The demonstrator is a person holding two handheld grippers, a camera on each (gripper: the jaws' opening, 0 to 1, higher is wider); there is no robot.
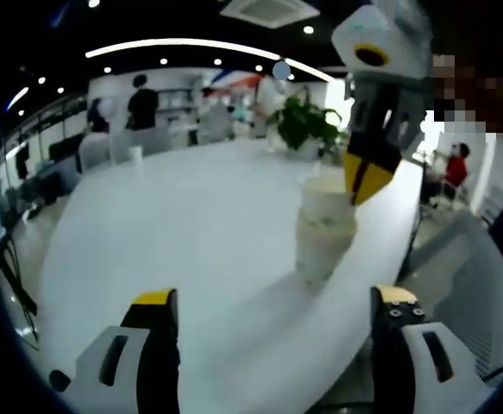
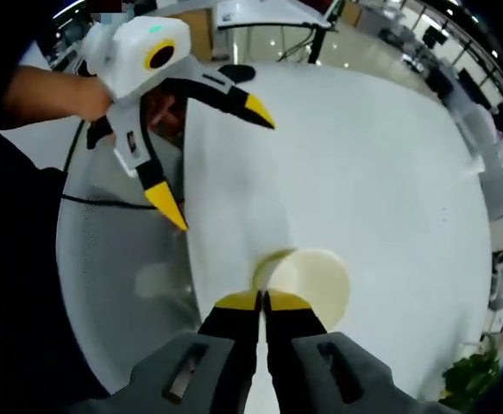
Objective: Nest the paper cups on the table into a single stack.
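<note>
A large white oval table (image 1: pixel 191 224) fills an open office. The left gripper (image 1: pixel 273 315) hangs with jaws spread wide, short of the stack of white paper cups (image 1: pixel 324 228) near the table's edge. The right gripper (image 2: pixel 262 300), yellow tips clenched together, pinches the top cup's rim; farther back stands a green potted plant (image 1: pixel 307 125).
</note>
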